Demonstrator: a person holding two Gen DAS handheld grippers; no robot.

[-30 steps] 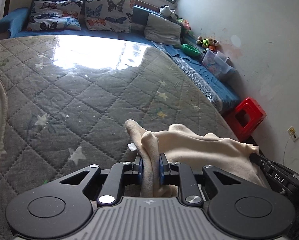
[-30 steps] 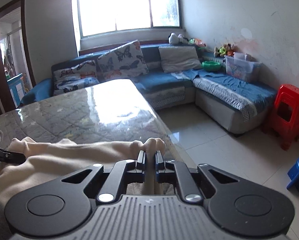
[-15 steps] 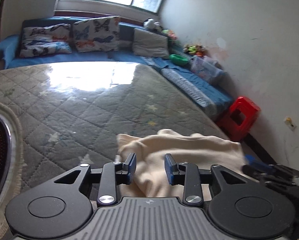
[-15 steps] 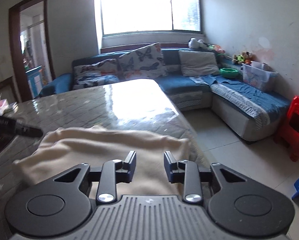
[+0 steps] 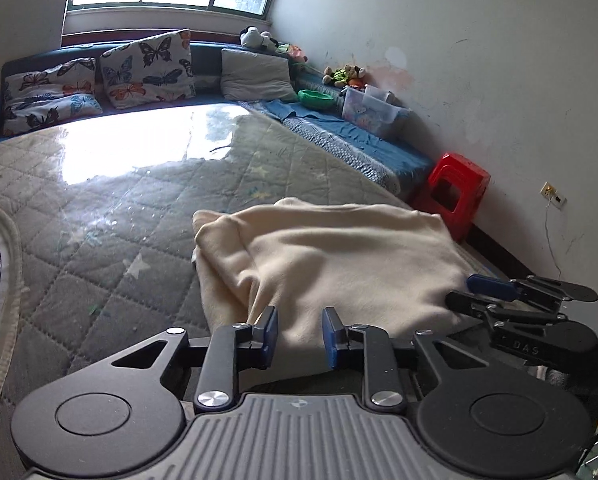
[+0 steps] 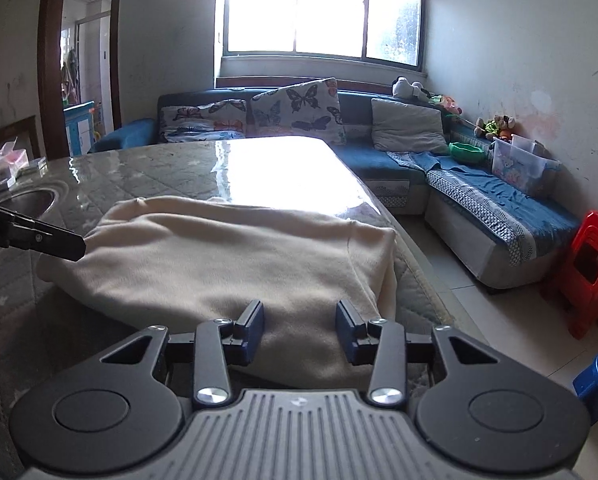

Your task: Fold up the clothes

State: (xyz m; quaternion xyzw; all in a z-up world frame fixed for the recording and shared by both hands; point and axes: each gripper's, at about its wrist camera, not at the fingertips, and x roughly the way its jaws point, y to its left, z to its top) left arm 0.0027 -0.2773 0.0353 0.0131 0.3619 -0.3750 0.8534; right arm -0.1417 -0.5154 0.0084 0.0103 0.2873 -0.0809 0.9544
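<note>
One cream fleece garment (image 5: 339, 256) lies folded on the quilted bench (image 5: 99, 208), close to that surface's right edge, and looks soft, thick and light, likely to sag and slide over its own layers rather than hold a crease. A pinch through both layers at a near corner or along the folded edge would probably carry it best; a grab in the middle would likely only bunch it. The left hand-held gripper (image 5: 300, 334) hovers at the garment's near left edge, its jaws apart and closing, with cloth showing beyond the gap but no pad pressing on it. The right hand-held gripper (image 6: 300, 330) sits at the near right edge, its jaws opening and clear of the cloth.
</note>
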